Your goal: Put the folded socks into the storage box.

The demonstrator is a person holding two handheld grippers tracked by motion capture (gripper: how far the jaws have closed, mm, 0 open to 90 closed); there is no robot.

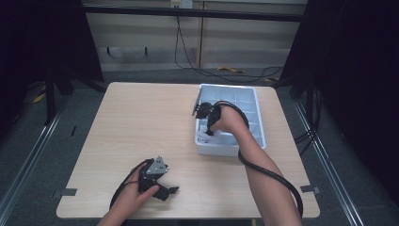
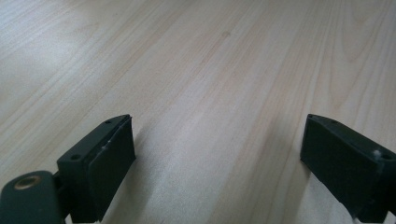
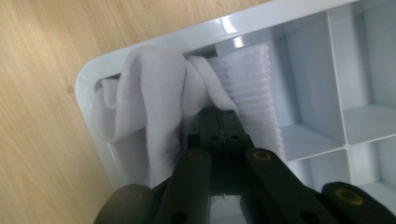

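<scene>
A light wooden bench (image 1: 141, 127) stands on a grey floor, with dark curtains on both sides and one black cable hanging down the back wall.

One white sock (image 3: 154, 121) lies in the near left corner pocket of the tray (image 1: 256, 113), bunched up against the corner wall. In the right gripper view it is soft and ribbed, and part of it folds over the edge of the pocket. It is hard to tell if this is one sock or two pressed together.

The right tool (image 3: 219, 119) points down into that pocket. Its two jaws are pressed tight together, and a bit of the white sock is pinched at their tips. In the high view, the right tool (image 1: 209, 125) is at the tray's near left corner, with a hand around it.

The tray is one pale blue plastic box, split into many small square pockets. It sits on the far right part of the bench. The other pockets that can be seen hold nothing.

The left tool (image 1: 160, 186) rests low over the near left part of the bench, well apart from the tray. Its two jaws stand wide, with bare wood between them.
</scene>
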